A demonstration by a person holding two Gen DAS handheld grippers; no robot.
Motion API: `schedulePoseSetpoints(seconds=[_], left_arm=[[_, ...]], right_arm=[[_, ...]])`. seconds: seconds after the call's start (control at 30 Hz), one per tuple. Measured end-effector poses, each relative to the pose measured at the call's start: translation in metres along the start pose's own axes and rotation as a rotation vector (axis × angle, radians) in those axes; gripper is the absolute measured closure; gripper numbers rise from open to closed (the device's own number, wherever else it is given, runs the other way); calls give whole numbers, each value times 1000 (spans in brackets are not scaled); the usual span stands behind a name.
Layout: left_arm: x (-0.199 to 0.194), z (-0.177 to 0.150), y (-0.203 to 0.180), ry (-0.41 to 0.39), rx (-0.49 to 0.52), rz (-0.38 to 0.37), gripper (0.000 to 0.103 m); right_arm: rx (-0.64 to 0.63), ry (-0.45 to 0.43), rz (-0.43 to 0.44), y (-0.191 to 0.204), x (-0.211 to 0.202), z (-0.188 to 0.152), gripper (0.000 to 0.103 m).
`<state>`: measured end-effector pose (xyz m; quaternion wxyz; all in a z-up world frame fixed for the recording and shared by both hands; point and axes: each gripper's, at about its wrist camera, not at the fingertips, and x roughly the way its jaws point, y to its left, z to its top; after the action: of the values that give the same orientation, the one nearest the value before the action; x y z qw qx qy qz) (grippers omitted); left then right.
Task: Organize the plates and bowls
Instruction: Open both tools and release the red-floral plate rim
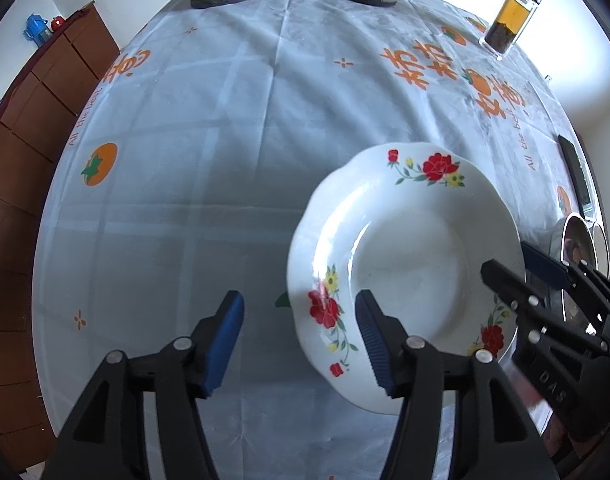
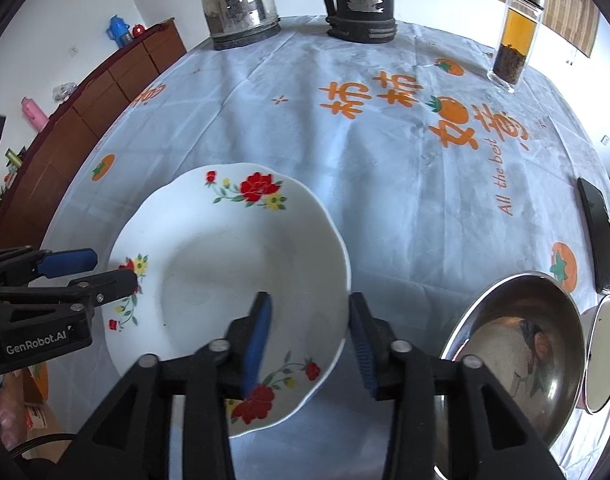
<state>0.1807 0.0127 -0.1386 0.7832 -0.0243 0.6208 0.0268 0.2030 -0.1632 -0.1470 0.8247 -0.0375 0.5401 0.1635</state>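
A white plate with red flowers on its scalloped rim lies flat on the tablecloth. My left gripper stands open astride the plate's left rim, one blue pad outside it and one over the well, neither pressing. In the right wrist view the same plate has its right rim between the pads of my right gripper, which is also open. Each gripper shows in the other's view: the right gripper at the plate's far edge, the left gripper at its left edge. A steel bowl sits right of the plate.
A second steel bowl touches the first one. A dark phone lies near the table's right edge. At the back stand a steel kettle, a black jug and a glass tea bottle. A wooden cabinet runs along the left.
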Motion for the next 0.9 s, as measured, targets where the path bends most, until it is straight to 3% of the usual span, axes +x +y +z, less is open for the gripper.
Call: schedulePoseSetpoints(seconds=[0.27,0.67,0.9], left_arm=[[-6,-4,3,-10,-16,15,29],[-22,-18,-7,-21,-9,21,26],[-37,-25,-36,-35,35,-24,26]], right_arm=[[-14,-32,-19,5,-9,-1,40],[-22,-76,-17,4,-44,-15,40],[21,-122,-21,-13,-74,-31,40]])
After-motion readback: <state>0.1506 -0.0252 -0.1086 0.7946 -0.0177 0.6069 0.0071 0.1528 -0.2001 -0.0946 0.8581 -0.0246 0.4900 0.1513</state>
